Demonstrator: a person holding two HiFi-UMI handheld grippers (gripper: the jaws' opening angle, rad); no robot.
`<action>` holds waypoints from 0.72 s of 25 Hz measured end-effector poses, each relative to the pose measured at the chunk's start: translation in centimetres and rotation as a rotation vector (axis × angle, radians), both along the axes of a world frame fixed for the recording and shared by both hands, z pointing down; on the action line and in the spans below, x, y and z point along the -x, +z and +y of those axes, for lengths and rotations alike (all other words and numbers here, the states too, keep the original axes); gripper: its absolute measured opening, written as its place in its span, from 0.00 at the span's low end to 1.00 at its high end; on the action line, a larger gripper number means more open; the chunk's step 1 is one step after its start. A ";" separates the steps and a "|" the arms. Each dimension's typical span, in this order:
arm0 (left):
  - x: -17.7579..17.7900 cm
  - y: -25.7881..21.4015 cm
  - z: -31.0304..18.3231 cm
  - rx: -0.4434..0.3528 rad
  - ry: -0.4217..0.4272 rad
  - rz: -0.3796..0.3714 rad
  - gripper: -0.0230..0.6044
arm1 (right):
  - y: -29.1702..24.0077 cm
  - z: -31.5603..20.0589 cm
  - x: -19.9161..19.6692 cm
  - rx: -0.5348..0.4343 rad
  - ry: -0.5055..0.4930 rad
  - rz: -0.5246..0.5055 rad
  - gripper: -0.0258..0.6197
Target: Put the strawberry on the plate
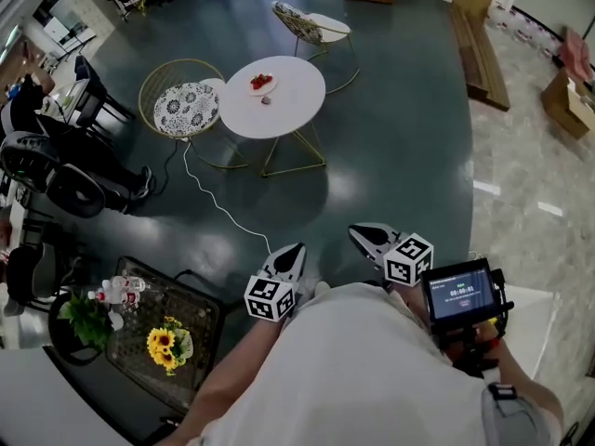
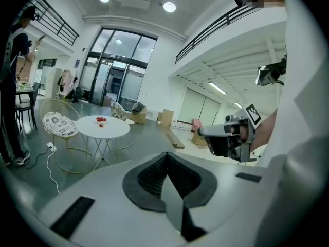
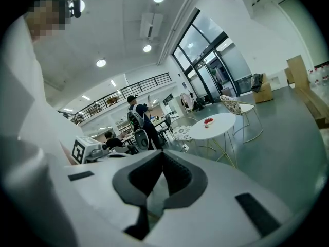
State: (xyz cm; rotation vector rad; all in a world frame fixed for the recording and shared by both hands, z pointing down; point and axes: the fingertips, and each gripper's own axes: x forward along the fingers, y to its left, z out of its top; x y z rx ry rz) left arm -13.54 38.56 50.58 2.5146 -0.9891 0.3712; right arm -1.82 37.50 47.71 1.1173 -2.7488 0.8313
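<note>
Far ahead on the round white surface [image 1: 290,110], a strawberry [image 1: 266,100] lies beside the plate [image 1: 253,88]; left claw [image 1: 294,252] and right claw [image 1: 364,236] are both closed, empty

Head view downward, gripper views forward, sharing seemingly distant table [image 1: 299,102]

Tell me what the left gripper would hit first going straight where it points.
Probably the dark floor, short of the white round table; the left gripper tilts slightly down, though depth is unclear.
</note>
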 end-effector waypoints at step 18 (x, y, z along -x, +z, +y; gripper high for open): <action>-5.2 0.4 3.8 0.038 0.001 -0.021 0.05 | 0.4 3.9 -5.5 0.013 0.031 -0.029 0.05</action>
